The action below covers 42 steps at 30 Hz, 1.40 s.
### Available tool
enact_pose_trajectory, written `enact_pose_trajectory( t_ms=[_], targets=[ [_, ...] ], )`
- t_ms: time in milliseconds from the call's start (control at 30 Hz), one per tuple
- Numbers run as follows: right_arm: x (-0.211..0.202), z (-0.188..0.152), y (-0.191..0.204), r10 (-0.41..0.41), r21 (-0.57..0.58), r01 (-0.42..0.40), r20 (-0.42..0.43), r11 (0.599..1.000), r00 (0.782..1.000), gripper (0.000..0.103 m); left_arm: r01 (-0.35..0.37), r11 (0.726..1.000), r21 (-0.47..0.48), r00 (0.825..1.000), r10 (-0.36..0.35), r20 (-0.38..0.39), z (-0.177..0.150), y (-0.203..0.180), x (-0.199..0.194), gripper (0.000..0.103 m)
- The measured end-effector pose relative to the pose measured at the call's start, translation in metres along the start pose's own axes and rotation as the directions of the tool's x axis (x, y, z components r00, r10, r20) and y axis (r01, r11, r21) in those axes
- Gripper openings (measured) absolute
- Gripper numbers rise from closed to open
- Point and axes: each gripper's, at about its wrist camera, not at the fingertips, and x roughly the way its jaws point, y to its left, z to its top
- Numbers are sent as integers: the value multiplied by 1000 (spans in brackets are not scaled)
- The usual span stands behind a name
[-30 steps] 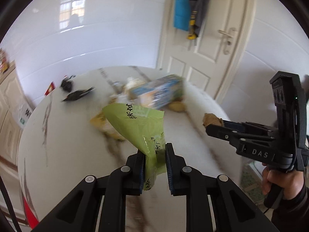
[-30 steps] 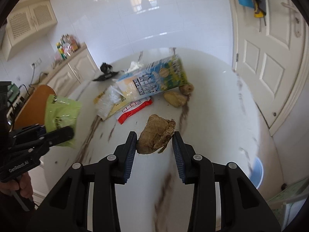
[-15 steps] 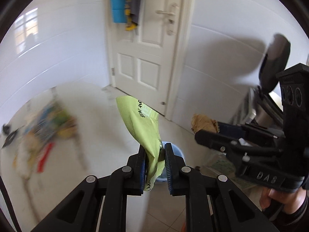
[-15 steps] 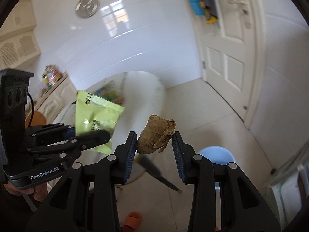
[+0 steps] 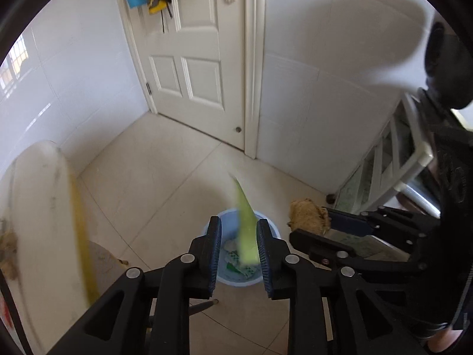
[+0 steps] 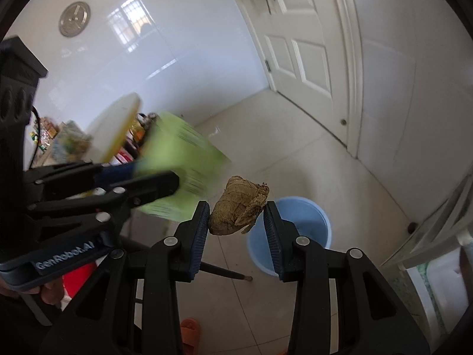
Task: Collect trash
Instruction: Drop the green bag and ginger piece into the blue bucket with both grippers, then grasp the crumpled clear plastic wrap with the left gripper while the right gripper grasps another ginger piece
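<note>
While both grippers hang over the tiled floor:
Left gripper [image 5: 239, 242]: jaws just opening, glossy green wrapper [image 5: 246, 230] loose between them, above round blue bin [image 5: 276, 232].
Right gripper [image 6: 236, 222]: pinching crumpled brown paper wad [image 6: 236, 207]; bin at four o'clock.

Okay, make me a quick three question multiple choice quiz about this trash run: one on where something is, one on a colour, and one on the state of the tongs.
1. Where is the bin?
A. on the floor
B. on a table
C. hung on a door

2. What colour is the bin?
A. red
B. light blue
C. black

3. What do the right tongs hold?
A. nothing
B. a bottle
C. a crumpled brown wad

Answers:
1 A, the bin stands on the floor tiles.
2 B, its rim and wall are light blue.
3 C, the right tongs pinch the crumpled brown wad between both pads.
</note>
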Motion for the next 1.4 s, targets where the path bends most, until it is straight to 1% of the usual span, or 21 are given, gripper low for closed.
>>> enact_pose_trajectory(
  t_ms=[33,67,100,133,233,333,400,433,533,567,667,700,767,833,900,1000,1067,1100,1167,1300,1400],
  targets=[
    [7,0,-5,2,5,-2,-8,1000,1000,36,-10,1000,-6,1000,10,-12,5,3,12,32],
    [16,0,-11,3,11,-3,-20,1000,1000,36,-25,1000,-9,1000,25,-16,8,4,18,47],
    [26,1,-16,2,16,-1,-31,1000,1000,36,-43,999,-12,999,42,-17,14,1,25,58],
    [34,0,-21,1,20,0,-37,1000,999,36,-64,998,-17,998,64,-12,19,-2,32,60],
    [50,-1,-33,9,41,-7,-44,999,999,36,-91,996,-23,996,91,-6,25,-2,40,60],
    [64,2,-38,0,54,3,-54,999,999,39,-99,995,-30,995,100,11,26,-15,42,65],
    [66,3,-38,-11,59,14,-50,998,999,57,-120,992,-21,992,121,33,30,-18,36,68],
    [65,3,-36,-22,58,24,-44,998,999,60,-121,992,-19,992,122,40,27,-22,34,69],
    [55,4,-31,-34,48,35,-29,998,999,60,-111,993,-32,991,113,70,23,-25,17,70],
    [47,5,-27,-43,47,44,-24,998,999,60,-109,994,-28,992,111,61,19,-22,10,70],
    [26,6,-16,-57,35,57,1,998,998,63,-112,993,-43,989,116,96,-11,-16,-33,72],
    [14,6,-8,-68,27,67,13,997,998,66,-113,992,-52,987,118,108,-15,-14,-43,76],
    [-9,7,9,-75,4,75,41,997,996,70,-117,991,-70,981,126,146,-30,-13,-75,79],
    [-29,7,27,-81,-19,83,69,996,994,71,-120,989,-83,973,133,189,-44,-7,-106,82],
    [-52,6,51,-86,-50,92,100,995,991,82,-126,987,-100,963,146,225,-57,-1,-132,91],
    [-83,5,88,-81,-100,96,147,990,986,83,-139,982,-128,945,170,279,-83,14,-177,100],
    [-102,4,119,-70,-139,97,183,986,981,84,-154,976,-153,932,194,307,-109,26,-208,102],
    [-108,4,132,-68,-154,98,193,983,979,88,-158,974,-163,927,203,315,-118,33,-218,102],
    [-115,3,159,-58,-185,97,207,978,977,92,-163,968,-189,922,217,321,-138,51,-238,102],
    [-117,2,217,-22,-256,78,216,964,976,92,-179,952,-250,911,256,322,-181,90,-275,102],
    [-103,3,257,-1,-304,64,202,950,979,92,-206,929,-308,905,301,302,-212,122,-297,102]
  ],
)
